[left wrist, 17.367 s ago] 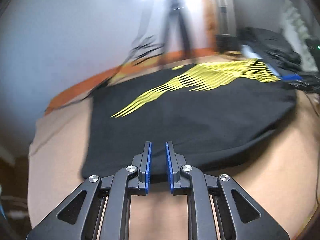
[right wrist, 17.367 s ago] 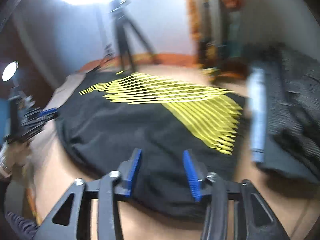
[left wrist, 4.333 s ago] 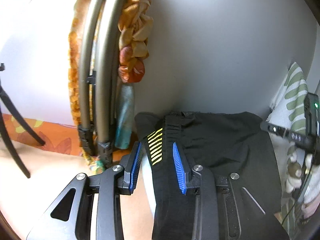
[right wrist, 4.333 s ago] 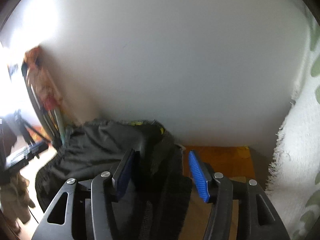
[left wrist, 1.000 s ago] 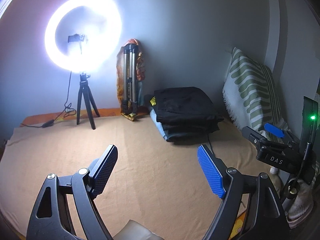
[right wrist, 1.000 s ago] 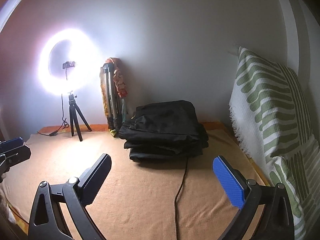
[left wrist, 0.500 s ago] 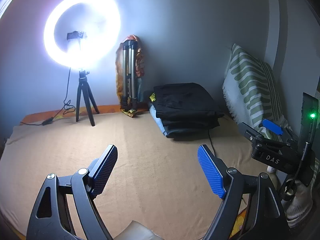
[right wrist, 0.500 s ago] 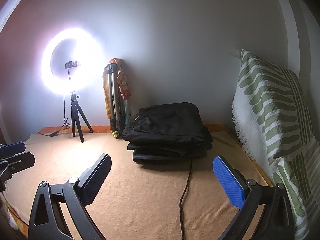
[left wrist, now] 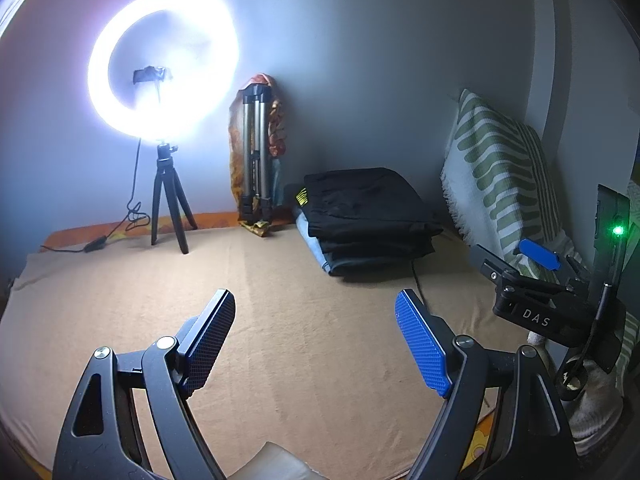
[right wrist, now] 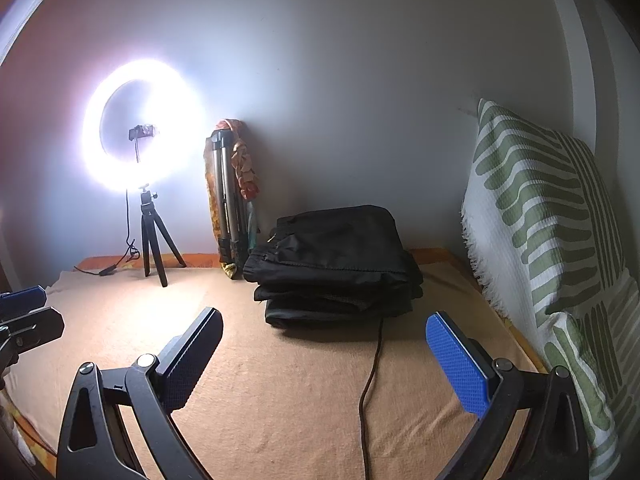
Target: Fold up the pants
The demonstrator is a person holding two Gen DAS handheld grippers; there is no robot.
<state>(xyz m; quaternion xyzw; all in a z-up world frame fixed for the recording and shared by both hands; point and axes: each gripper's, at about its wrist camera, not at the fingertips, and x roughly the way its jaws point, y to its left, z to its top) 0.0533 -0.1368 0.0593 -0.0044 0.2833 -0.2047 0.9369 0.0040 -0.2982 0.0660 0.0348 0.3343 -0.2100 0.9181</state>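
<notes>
Two grippers are in view: the left gripper and the right gripper, each with two fingers, four in all. One stack of folded clothes sits at the far side of the bed; it holds perhaps four garments, though the dark layers are hard to separate, and only the top black pants and one blue piece at the bottom stand out. There is one ring light on one small tripod, one folded tripod against the wall, one cable, and two green-patterned pillows.
</notes>
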